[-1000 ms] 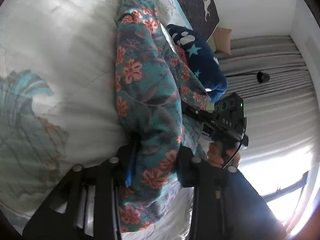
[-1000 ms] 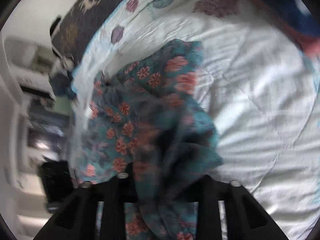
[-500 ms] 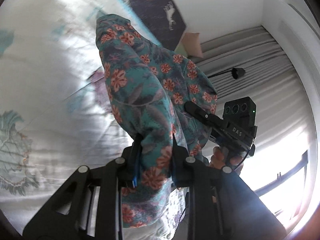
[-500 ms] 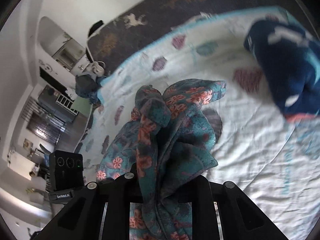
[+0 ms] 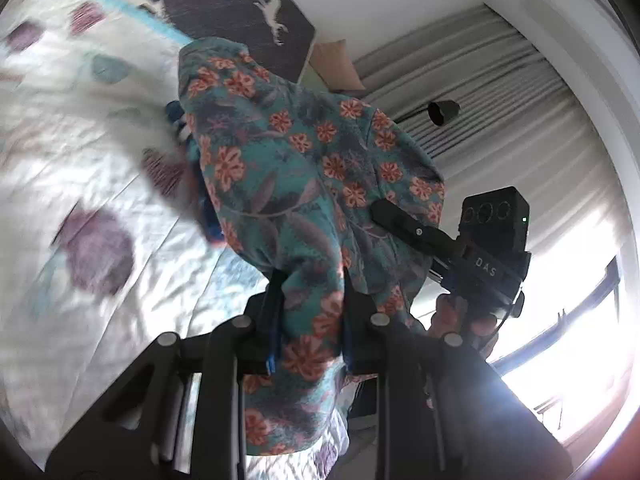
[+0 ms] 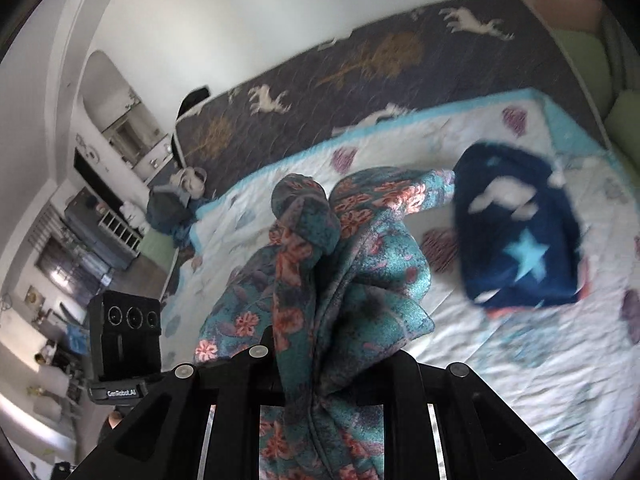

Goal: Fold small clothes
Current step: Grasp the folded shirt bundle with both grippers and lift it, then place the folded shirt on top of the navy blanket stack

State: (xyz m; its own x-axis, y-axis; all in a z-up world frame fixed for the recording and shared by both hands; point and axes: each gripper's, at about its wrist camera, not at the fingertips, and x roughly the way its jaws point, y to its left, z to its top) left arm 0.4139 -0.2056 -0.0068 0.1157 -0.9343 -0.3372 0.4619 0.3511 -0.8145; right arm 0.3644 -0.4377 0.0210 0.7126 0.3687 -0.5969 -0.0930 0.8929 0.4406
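A: Left wrist view: left gripper (image 5: 308,320) pinching the floral garment (image 5: 296,184), jaws just closed further on it.
B: Right gripper (image 6: 324,364) clamps the same cloth, bunched, hanging above the quilt (image 6: 540,380).
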